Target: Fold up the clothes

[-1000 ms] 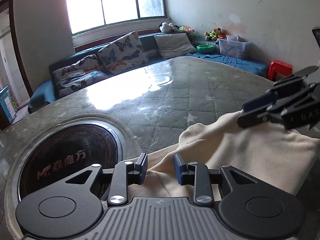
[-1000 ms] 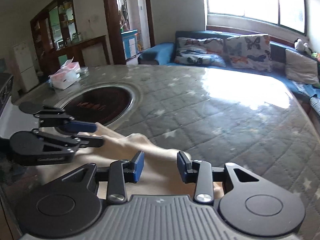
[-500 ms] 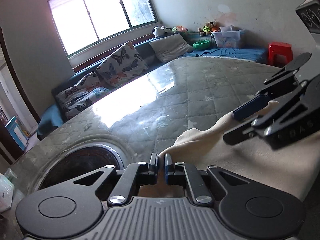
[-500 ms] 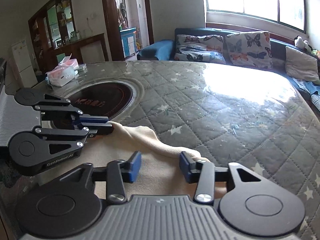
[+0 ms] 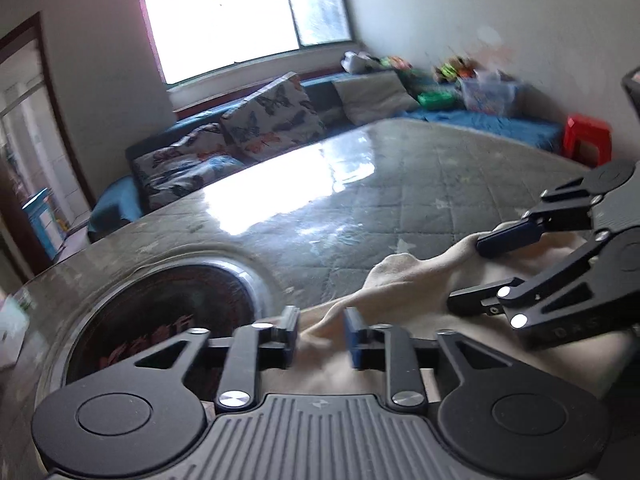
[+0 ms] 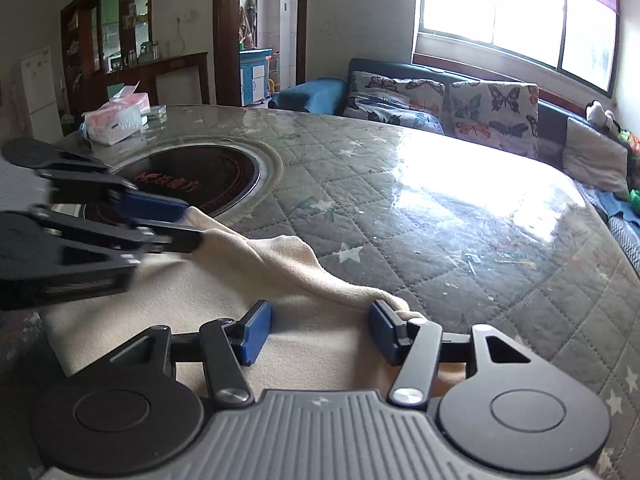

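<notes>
A cream cloth (image 5: 400,280) lies on the grey quilted table (image 5: 400,184), with a raised fold along its far edge. My left gripper (image 5: 322,336) hovers over the cloth's left end. Its jaws are opening, and the fold stands between the pads without being pressed. At the cloth's right end my right gripper (image 5: 468,274) is opening too. In the right wrist view the right gripper (image 6: 320,330) straddles the cloth (image 6: 224,292), its pads wide apart. The left gripper (image 6: 190,226) shows there at the left, at the fold's end.
A round black hob (image 6: 192,184) is set into the table (image 6: 440,208) just beyond the cloth's left end. A tissue box (image 6: 116,120) stands at the table's far left edge. A sofa with butterfly cushions (image 5: 272,120) and a red stool (image 5: 586,140) lie beyond the table.
The left jaws closed on the cloth's far edge half a second ago and have now parted again. The right jaws have widened steadily. The cloth's far edge is bunched into a higher ridge.
</notes>
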The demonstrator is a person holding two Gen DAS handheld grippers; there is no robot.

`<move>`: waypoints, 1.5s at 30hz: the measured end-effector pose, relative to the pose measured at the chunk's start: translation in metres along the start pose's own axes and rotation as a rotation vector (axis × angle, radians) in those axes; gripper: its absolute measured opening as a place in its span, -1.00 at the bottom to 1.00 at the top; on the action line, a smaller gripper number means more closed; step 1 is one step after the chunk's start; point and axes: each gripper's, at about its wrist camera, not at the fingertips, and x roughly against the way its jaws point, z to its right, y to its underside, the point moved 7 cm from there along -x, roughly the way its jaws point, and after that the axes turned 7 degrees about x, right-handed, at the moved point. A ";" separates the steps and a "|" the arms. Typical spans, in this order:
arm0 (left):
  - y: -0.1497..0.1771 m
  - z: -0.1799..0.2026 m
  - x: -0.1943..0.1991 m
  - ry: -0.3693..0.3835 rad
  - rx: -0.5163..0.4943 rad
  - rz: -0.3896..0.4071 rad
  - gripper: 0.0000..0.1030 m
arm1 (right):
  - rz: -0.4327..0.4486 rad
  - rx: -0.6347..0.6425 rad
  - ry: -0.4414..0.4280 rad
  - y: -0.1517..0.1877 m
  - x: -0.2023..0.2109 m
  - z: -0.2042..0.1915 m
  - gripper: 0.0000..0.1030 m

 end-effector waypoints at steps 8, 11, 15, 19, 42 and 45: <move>0.028 -0.019 0.025 -0.024 0.159 -0.053 -0.09 | -0.001 0.032 0.010 0.002 0.000 -0.003 0.14; 0.032 -0.019 0.028 -0.004 0.199 -0.068 -0.19 | -0.006 0.044 0.015 0.003 0.001 -0.003 0.14; 0.035 -0.019 0.032 0.049 0.256 -0.098 -0.30 | -0.015 0.050 0.017 0.003 0.002 -0.002 0.14; 0.044 -0.014 0.045 0.087 0.267 -0.112 -0.30 | -0.022 0.047 0.006 0.006 0.006 -0.003 0.13; 0.022 -0.012 0.023 0.062 0.113 -0.077 -0.85 | -0.018 0.002 -0.126 -0.030 0.008 -0.019 -0.33; 0.021 -0.013 0.023 0.055 0.105 -0.063 -0.90 | -0.055 -0.012 -0.142 -0.031 -0.009 -0.019 -0.42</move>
